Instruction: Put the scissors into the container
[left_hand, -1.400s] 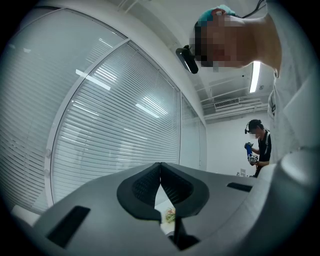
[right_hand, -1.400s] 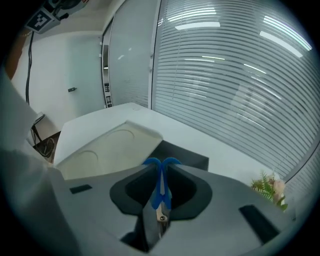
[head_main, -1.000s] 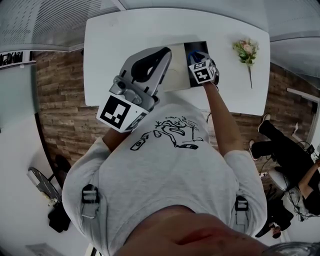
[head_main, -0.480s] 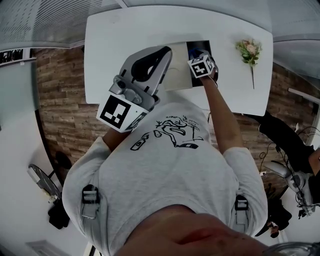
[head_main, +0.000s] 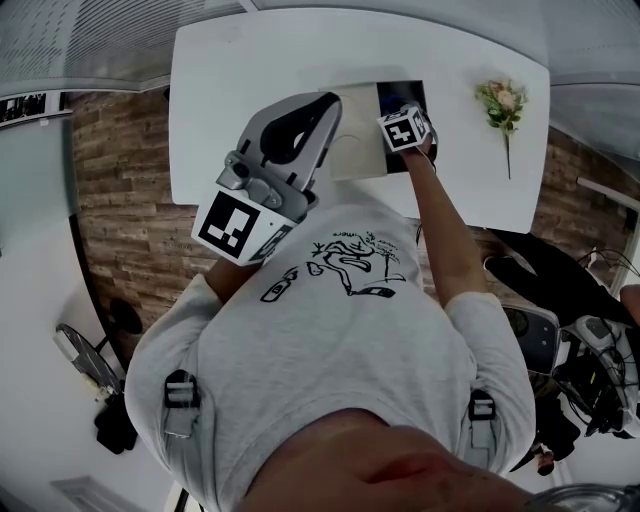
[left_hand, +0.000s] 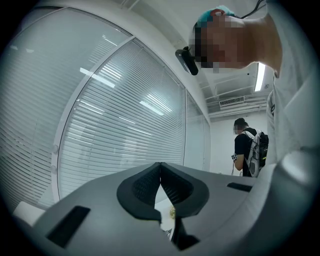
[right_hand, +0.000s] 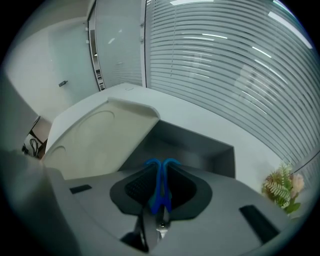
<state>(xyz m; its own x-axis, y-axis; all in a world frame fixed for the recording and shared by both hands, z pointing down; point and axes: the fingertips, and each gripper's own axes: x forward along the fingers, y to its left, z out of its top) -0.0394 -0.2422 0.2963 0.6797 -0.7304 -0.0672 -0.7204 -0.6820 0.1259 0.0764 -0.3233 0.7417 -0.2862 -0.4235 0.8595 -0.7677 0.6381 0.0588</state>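
My right gripper (right_hand: 159, 181) is shut on blue-handled scissors (right_hand: 159, 192), handles pointing forward, metal blades back toward the camera. It hangs just above the dark grey open container (right_hand: 192, 150), whose beige lid (right_hand: 97, 140) lies folded open to the left. In the head view the right gripper (head_main: 405, 128) sits over the container (head_main: 385, 100) on the white table (head_main: 250, 80). My left gripper (head_main: 290, 130) is raised near my chest, pointing up at the blinds; in its own view the left gripper (left_hand: 160, 172) has its jaws together with nothing between them.
A small flower sprig (head_main: 500, 105) lies on the table right of the container, also seen as the flower sprig (right_hand: 282, 187). Window blinds (right_hand: 225, 60) run behind the table. A person with a backpack (left_hand: 248, 147) stands far off.
The right gripper with the scissors has edged slightly farther over the container. The left gripper has stayed put. People at the right of the room have shifted.
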